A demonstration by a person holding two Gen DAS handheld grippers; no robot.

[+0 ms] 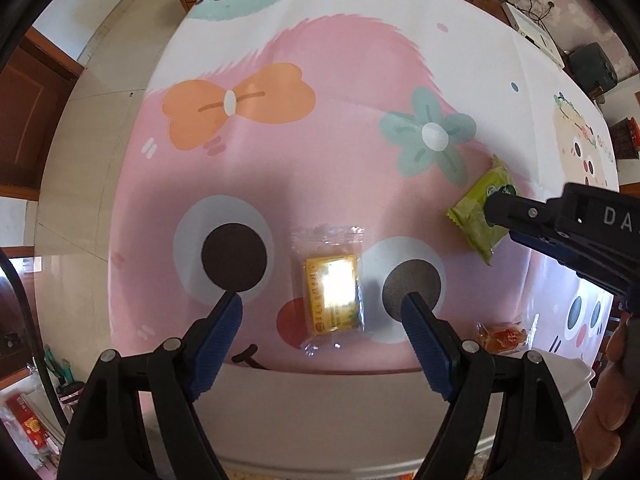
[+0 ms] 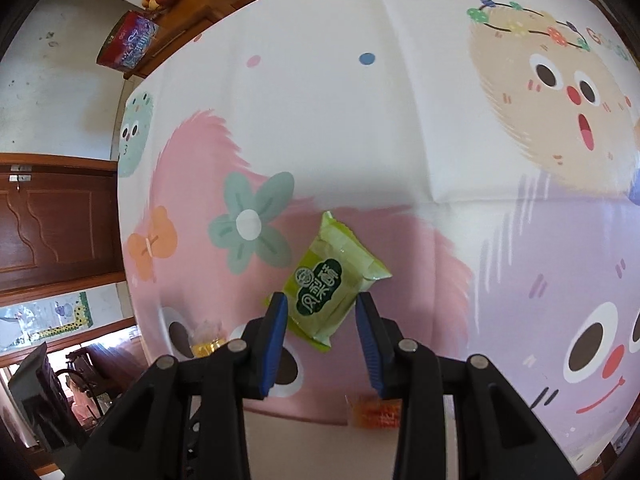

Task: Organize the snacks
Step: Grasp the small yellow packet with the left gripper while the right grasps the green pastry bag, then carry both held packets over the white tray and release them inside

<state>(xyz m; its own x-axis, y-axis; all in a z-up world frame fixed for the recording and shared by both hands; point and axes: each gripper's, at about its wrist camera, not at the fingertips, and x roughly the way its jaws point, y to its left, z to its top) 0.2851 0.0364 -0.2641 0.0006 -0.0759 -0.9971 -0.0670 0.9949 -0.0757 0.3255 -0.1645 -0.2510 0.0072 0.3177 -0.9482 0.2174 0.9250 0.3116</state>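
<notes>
Two black grippers with blue pads hang over the cartoon-printed tablecloth (image 1: 280,184). The left gripper (image 1: 322,312) stands wide apart above a yellow snack in a clear wrapper (image 1: 333,294). The right gripper (image 2: 322,314), jaws apart, brackets a green foil snack packet (image 2: 326,288) without pressing it. An orange wrapped candy (image 1: 505,336) lies nearby.

Bright daylight, fisheye-warped edges, soft shadows

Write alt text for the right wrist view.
The right gripper hangs open over a green snack packet lying on a cartoon-print tablecloth, one finger at each side. An orange wrapped snack lies by the near edge.
</notes>
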